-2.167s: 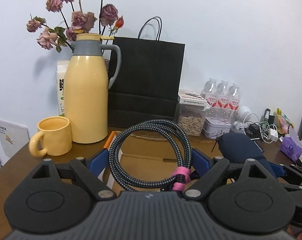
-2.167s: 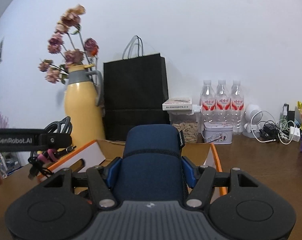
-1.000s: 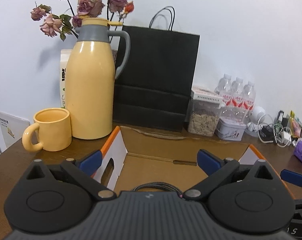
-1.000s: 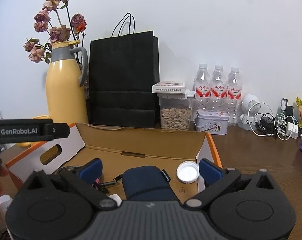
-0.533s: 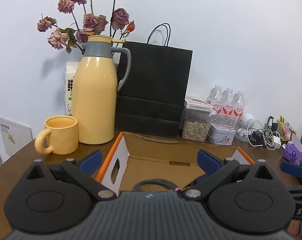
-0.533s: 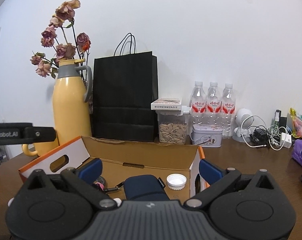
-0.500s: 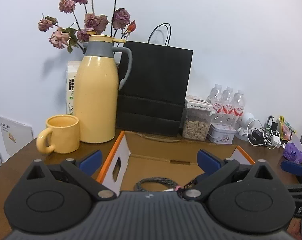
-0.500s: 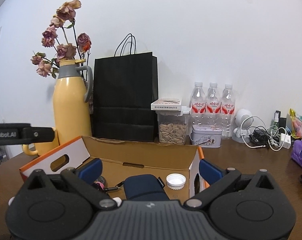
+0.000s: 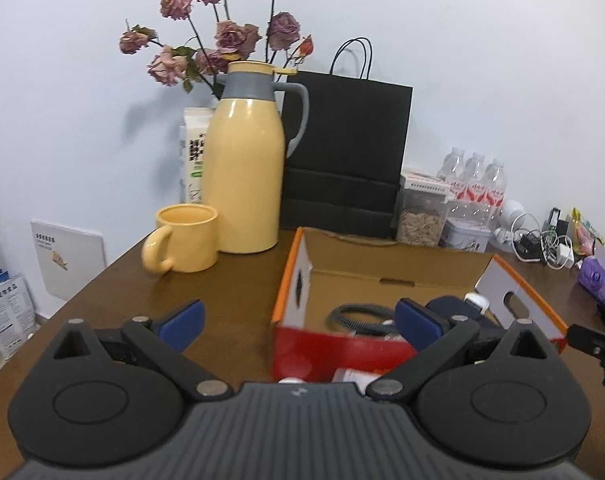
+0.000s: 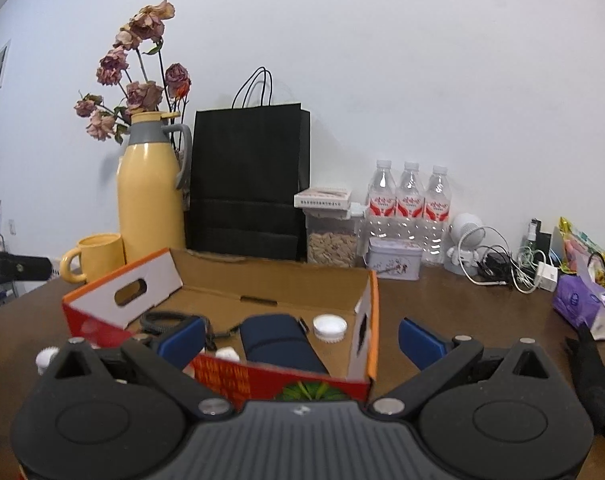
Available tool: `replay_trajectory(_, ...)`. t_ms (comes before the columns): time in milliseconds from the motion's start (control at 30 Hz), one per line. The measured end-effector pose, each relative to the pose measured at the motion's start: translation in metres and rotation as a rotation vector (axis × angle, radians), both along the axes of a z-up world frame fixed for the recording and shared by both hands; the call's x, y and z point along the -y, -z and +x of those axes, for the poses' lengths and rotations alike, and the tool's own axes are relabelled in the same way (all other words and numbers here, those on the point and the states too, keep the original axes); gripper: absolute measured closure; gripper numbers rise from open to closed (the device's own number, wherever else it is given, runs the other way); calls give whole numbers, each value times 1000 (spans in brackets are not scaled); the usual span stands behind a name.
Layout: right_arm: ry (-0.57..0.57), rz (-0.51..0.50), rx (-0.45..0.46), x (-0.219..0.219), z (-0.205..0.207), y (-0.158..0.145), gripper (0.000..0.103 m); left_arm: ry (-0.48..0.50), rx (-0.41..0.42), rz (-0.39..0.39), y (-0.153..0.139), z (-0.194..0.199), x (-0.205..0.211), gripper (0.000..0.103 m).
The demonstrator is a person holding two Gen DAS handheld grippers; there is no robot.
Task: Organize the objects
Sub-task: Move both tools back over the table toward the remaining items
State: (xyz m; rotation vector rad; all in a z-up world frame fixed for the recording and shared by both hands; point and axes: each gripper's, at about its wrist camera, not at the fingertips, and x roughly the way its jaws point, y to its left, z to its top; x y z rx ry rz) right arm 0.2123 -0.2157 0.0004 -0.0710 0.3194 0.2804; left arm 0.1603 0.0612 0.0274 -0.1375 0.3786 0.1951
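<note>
An open cardboard box (image 9: 398, 270) (image 10: 270, 280) with orange rims and a red front stands on the brown table. Inside it lie a coiled braided cable (image 9: 360, 314) (image 10: 160, 320), a dark blue pouch (image 10: 278, 342) (image 9: 448, 306) and a white lid (image 10: 329, 326). My left gripper (image 9: 298, 320) is open and empty, held back from the box's front left corner. My right gripper (image 10: 300, 338) is open and empty, in front of the box's right end.
A yellow jug (image 9: 244, 168) with dried roses, a yellow mug (image 9: 184, 238), a black paper bag (image 9: 344, 156), a seed jar (image 10: 330, 236), a tin (image 10: 394, 264), water bottles (image 10: 410, 200) and tangled chargers (image 10: 510, 268) line the back. A purple pack (image 10: 582, 304) lies right.
Both grippers let go of the cable and the pouch into the box, then pulled back and up. The left one has shifted left; the box front now shows.
</note>
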Motion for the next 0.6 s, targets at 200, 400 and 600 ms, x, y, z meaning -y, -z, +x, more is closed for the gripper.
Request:
replay_trajectory(200, -11, -29, -45, 8, -24, 10, 0, -8, -36, 4, 6, -25, -8, 0)
replay_trajectory(400, -55, -77, -109, 5, -50, 27, 0, -8, -79, 0, 17, -49, -12, 0)
replay_trajectory(600, -137, -118, -173, -10, -72, 45, 26, 0, -122, -14, 30, -74, -14, 0)
